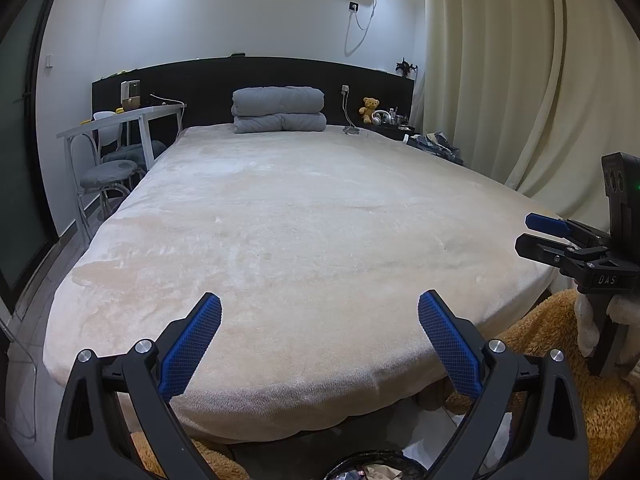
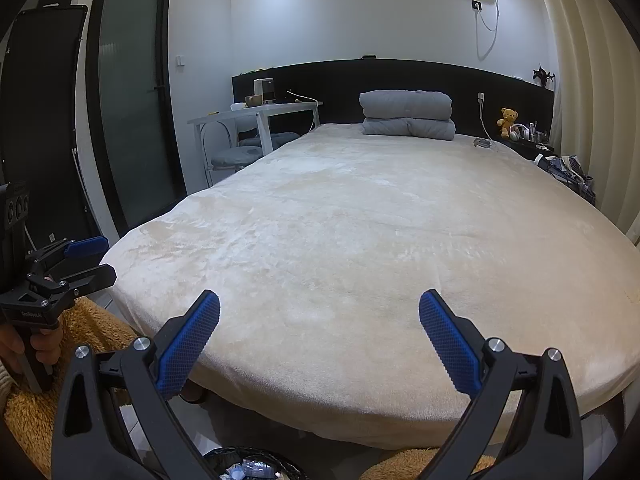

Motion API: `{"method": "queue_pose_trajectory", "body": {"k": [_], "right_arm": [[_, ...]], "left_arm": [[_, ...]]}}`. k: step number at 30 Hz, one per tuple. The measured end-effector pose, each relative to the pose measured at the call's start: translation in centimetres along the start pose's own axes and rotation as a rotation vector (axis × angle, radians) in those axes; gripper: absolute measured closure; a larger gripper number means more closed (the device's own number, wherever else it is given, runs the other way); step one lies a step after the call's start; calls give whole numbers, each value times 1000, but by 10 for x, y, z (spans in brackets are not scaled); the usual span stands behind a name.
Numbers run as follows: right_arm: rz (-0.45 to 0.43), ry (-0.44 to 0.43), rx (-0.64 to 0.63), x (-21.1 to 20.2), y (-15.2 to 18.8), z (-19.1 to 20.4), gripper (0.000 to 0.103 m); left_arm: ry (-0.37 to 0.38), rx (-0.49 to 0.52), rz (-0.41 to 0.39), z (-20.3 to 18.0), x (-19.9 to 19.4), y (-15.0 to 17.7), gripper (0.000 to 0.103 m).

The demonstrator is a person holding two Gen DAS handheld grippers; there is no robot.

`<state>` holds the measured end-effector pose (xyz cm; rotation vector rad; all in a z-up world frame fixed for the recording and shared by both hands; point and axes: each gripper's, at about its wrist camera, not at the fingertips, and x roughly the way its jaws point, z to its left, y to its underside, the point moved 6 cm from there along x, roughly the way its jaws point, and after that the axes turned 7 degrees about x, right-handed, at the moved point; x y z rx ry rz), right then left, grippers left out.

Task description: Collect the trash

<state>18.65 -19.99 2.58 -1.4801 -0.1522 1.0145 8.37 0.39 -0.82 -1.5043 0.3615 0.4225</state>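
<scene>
from my left wrist camera, my left gripper hangs with its blue-padded fingers spread wide and holding nothing, over the foot of a bed with a cream blanket; a bin lined in black, with crumpled trash inside, sits at the bottom edge below the fingers; my right gripper shows at the right, parted; from my right wrist camera, that gripper is likewise wide apart and empty; the bin lies at the bottom, left of centre; a folded grey quilt rests by the headboard.
</scene>
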Motion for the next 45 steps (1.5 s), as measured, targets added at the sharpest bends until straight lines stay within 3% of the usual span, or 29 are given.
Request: {"method": "queue_pose_trajectory", "body": {"k": [45], "right_arm": [[-1, 5, 0, 0, -1, -1, 4]], "left_arm": [[4, -10, -7, -4, 1, -2, 6]]}}
